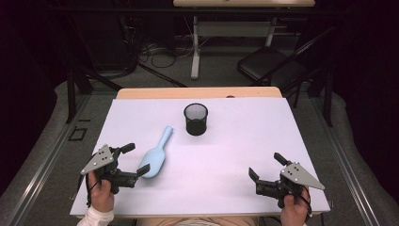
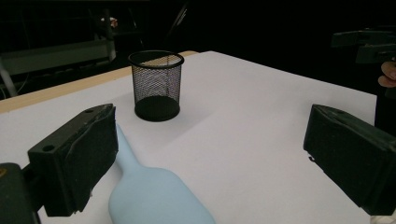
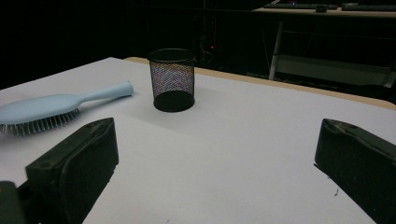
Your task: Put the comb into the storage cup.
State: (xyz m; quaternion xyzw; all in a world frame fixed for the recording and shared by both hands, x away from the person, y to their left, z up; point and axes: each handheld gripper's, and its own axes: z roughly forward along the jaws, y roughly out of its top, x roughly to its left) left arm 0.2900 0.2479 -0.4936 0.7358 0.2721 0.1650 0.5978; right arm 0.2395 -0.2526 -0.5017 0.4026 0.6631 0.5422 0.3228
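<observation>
Clearly the pale blue hairbrush (image 1: pixel 156 154) is what the coming move turns on: it lies flat on the white table (image 1: pixel 226 155), bristles down, left of centre and toward the near edge. Its long axis runs from the broad head at near left to the slim handle at far right, and the handle tip points toward the black mesh cup (image 1: pixel 195 119), which stands upright a little farther off, well apart from the tip.

Just beside the brush head sits the left gripper (image 1: pixel 135 159), by far the nearer of the two. Its jaws are spread wide, and one jaw tip sits at, perhaps touching, the head's near edge. From the left gripper view the brush (image 2: pixel 154 193) lies close against the left-hand jaw, not centred in the gap, so I judge a small shift across the head is needed before any squeeze.

Farther out, the right gripper (image 1: pixel 266 167) hovers at the near right of the table, well apart from the brush, jaws likewise spread and holding nothing. Both hands grip their tools low, with forearms entering from the near edge.
</observation>
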